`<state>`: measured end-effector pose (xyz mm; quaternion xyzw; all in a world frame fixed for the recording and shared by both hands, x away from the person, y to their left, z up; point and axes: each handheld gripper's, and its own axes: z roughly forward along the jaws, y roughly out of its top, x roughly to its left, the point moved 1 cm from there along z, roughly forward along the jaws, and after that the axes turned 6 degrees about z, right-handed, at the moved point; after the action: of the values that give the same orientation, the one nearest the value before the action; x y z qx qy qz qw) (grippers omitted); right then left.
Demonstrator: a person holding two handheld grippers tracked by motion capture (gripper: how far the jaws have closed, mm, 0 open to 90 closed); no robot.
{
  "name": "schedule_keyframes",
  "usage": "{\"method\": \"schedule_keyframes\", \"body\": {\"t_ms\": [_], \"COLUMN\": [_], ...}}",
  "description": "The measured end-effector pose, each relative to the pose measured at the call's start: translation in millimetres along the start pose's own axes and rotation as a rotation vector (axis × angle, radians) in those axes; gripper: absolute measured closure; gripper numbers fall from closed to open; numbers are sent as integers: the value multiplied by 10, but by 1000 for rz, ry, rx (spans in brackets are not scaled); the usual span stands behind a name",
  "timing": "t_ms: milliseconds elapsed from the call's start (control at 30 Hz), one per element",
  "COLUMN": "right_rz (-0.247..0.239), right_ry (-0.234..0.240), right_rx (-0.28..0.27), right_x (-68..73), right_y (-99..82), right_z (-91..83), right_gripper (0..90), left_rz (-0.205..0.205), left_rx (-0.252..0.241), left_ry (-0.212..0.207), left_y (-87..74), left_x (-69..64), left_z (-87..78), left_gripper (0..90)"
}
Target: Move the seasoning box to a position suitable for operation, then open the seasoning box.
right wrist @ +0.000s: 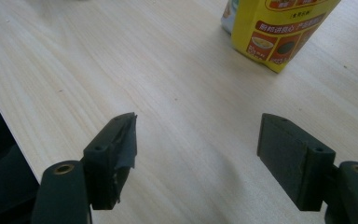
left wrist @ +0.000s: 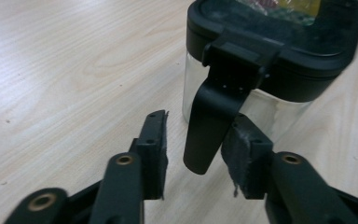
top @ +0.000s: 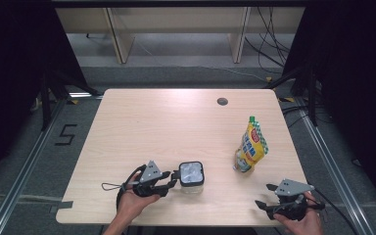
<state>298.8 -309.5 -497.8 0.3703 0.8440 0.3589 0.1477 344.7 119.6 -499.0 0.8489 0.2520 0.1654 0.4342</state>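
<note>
The yellow stand-up pouch [top: 251, 147] carries red-banded Chinese print, too small to read. The left gripper [left wrist: 196, 154] is half open around the hanging black latch [left wrist: 209, 126] of the clear, black-lidded jar [top: 191, 176]; one pad touches it. The right gripper [right wrist: 196, 158] rests released, wide, over bare wooden counter [top: 166, 127], the pouch ahead.

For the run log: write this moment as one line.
left tongs: open, astride container latch | right tongs: open, empty | yellow pouch: upright, untouched
</note>
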Motion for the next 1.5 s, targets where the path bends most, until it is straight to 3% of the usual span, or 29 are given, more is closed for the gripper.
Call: {"method": "schedule_keyframes", "body": {"t_ms": [133, 200, 300, 433, 533, 600, 633, 733, 800, 867, 933, 1133, 1233, 1333, 1367, 1500], "right_rz": [-3, -4, -28, -23, -22, -37, -43, -40, -36, -43, -46, -56, -56, -31, -52, -51], "right_ry": [7, 18, 22, 22, 27, 40, 43, 53, 50, 55, 54, 52, 51, 54, 50, 50], "right_rx": [-3, 2, -5, -9, -9, -25, -41, -45, -40, -41, -39, -31, -32, -23, -32, -33], "right_x": [2, 12, 11, 23, 31, 45, 60, 65, 72, 72, 72, 73, 71, 93, 72, 72], "right_y": [7, 17, 29, 34, 44, 49, 61, 63, 62, 62, 62, 59, 58, 57, 63, 65], "right_z": [7, 18, 33, 23, 29, 26, 20, 23, 28, 29, 31, 33, 32, 34, 37, 37], "right_gripper": [310, 331, 331, 332, 331, 328, 328, 328, 329, 353, 355, 376, 376, 375, 374, 373], "left_rz": [-25, 18, -7, -37, -34, -39, -69, -49, 6, -11, -10, 10, -20, 11, 4, 2], "left_rx": [17, 30, 8, -18, -36, -45, -67, -96, -125, -156, -155, -127, -145, -130, -132, -135], "left_ry": [-6, -18, -27, -19, -5, 4, 10, 7, 41, 40, 44, 33, 19, 8, 5, 2], "left_y": [-28, -21, 14, 61, 109, 130, 149, 172, 202, 250, 268, 357, 368, 382, 382, 387], "left_x": [-29, -14, -41, -48, -26, 0, -4, -1, -5, -3, -4, -12, -33, -49, -49, -64], "left_z": [-110, -189, -251, -320, -382, -409, -425, -448, -471, -457, -450, -295, -244, -208, -202, -177], "left_gripper": [478, 434, 419, 415, 409, 436, 450, 523, 680, 808, 854, 889, 890, 890, 890, 889]}}
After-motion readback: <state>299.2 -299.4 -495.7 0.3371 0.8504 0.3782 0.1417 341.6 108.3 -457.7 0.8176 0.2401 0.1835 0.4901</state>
